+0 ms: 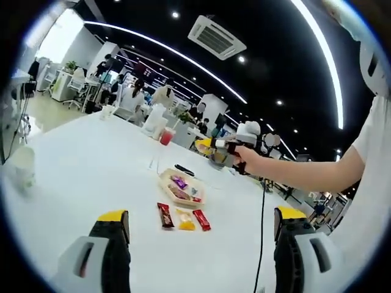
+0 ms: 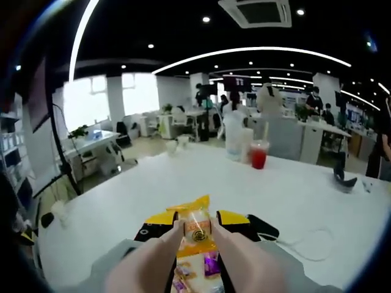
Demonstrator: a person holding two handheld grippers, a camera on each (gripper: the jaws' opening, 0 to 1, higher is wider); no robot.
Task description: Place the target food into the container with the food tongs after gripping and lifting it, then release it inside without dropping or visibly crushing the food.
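We have the yellow snack packet (image 2: 194, 227) pinched between the jaws of the right gripper (image 2: 195, 229), held up above the container (image 2: 198, 268), which already holds a few wrapped snacks. The packet is thin, glossy and crinkly, so it could slide out if we loosen too early, and squeezing harder would crumple it. From the left gripper view, the tray-like container (image 1: 181, 188) sits on the white table (image 1: 91, 165), with a red bar (image 1: 165, 215), a yellow sweet (image 1: 186, 220) and another red bar (image 1: 202, 220) just beside it. Our left gripper (image 1: 201, 227) hangs with jaws wide apart, holding nothing.
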